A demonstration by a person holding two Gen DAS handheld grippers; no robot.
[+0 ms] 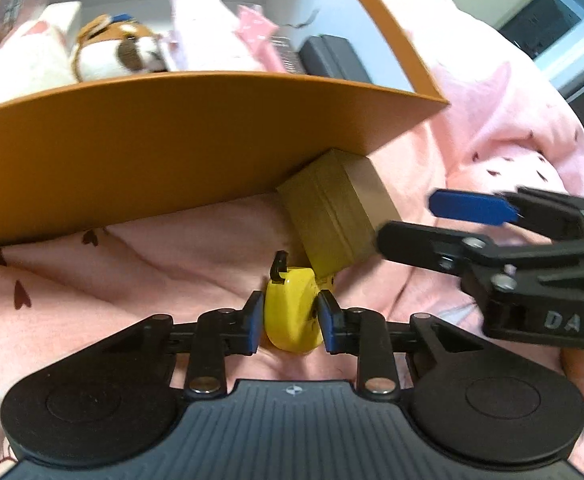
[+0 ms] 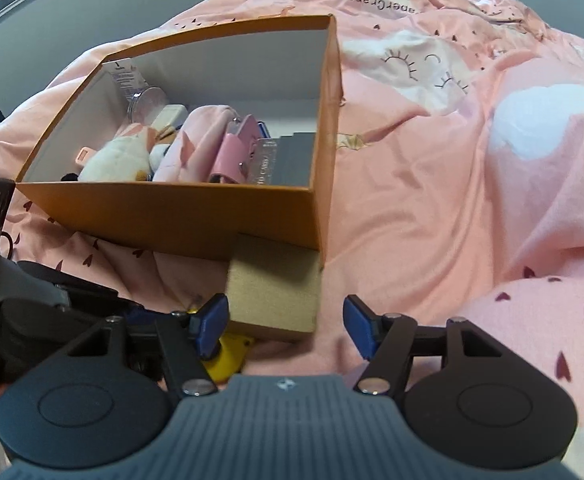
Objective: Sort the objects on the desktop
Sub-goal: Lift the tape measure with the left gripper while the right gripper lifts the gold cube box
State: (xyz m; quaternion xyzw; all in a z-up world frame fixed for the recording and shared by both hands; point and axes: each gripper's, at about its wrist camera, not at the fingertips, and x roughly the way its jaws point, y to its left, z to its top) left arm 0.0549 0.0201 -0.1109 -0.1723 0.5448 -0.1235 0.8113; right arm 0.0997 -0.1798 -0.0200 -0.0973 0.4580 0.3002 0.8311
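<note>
Low in the centre of the left wrist view, the left gripper (image 1: 290,320) pinches a small yellow object (image 1: 292,312) that could squirt out if nudged. The right gripper (image 2: 285,326) gapes empty around the gold box (image 2: 273,286); closing could bump its neighbour. Beyond, upper left, the orange box (image 2: 163,212) is crowded.

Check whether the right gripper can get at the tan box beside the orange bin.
Probably yes: the right gripper is open, the tan box sits just ahead of its jaws, nothing lies between. The orange bin touches only the box's far end.
</note>
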